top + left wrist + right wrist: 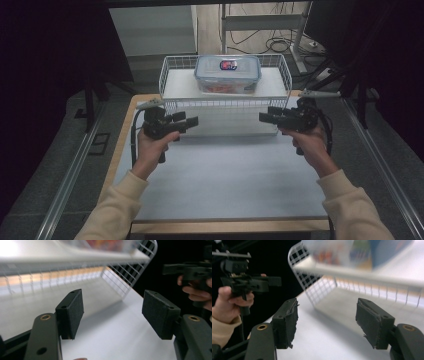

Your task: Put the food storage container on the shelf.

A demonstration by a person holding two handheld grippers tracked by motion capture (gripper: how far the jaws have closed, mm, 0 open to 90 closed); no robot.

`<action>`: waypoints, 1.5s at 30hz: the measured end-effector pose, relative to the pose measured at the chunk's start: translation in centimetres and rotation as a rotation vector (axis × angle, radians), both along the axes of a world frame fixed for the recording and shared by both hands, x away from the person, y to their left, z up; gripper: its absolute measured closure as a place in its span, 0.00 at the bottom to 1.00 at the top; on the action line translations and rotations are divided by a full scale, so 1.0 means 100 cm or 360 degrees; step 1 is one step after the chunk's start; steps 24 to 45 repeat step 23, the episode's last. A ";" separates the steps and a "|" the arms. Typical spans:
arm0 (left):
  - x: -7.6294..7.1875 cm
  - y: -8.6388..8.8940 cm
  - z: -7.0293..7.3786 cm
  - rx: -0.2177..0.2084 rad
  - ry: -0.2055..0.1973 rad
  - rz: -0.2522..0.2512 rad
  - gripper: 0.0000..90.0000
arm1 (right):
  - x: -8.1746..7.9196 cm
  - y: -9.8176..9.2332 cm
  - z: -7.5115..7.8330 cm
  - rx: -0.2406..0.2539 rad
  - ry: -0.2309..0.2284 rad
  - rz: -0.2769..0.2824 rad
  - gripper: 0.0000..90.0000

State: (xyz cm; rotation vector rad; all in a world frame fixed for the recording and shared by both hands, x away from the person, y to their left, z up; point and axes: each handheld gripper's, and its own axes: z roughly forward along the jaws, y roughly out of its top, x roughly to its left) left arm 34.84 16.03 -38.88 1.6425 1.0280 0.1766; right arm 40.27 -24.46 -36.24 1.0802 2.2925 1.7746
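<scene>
Both grippers, left (pixel 192 121) and right (pixel 264 117), hover with fingers spread, empty, near the wire basket (pixel 172 82) holding the lidded container (pixel 228 73). Uneven grips could tip the basket, sliding the container.

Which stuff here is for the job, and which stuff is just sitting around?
For the job:
- left gripper, open
- right gripper, open
- wire basket, between the two grippers
- lidded plastic box sitting in the basket

Just lying about:
- cables on the floor behind the table
- metal rails beside the table
</scene>
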 end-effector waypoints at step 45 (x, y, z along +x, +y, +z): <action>-0.035 -0.012 -0.066 0.0056 0.0158 -0.0125 0.34 | -0.044 -0.009 -0.072 -0.0151 0.0072 0.0074 0.32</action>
